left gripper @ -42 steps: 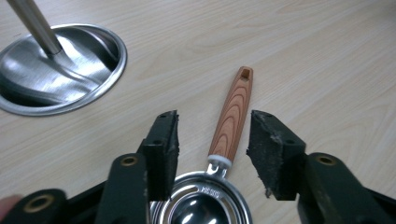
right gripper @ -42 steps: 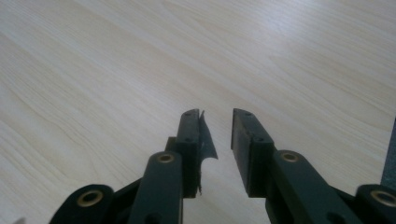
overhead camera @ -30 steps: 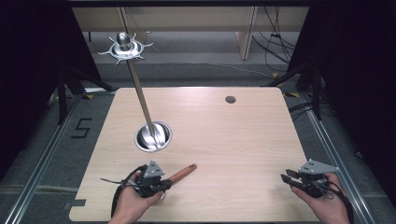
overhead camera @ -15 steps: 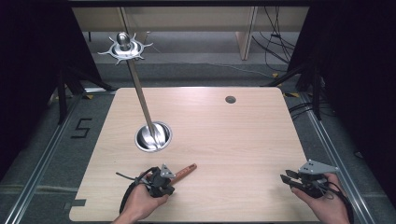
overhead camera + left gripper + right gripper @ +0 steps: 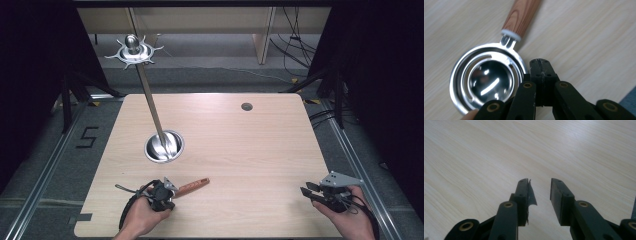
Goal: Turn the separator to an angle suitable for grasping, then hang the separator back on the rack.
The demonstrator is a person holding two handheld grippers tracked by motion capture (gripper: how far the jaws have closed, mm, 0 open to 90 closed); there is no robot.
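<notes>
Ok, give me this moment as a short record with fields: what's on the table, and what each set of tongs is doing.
surface: wooden table
stand: metal pole on a round base, star-shaped top
utensil: metal egg separator with wooden handle, lying flat on the table
left tongs: shut, tips beside the separator's rim, not gripping it
right tongs: open, holding nothing, over bare wood

one egg separator (image 5: 486, 80), one stand (image 5: 164, 146), two claws (image 5: 161, 192)

Light wooden table (image 5: 260, 150), steel stand base (image 5: 164, 146) left of centre, wood-handled slotted spoon (image 5: 192, 186) near front edge
</notes>
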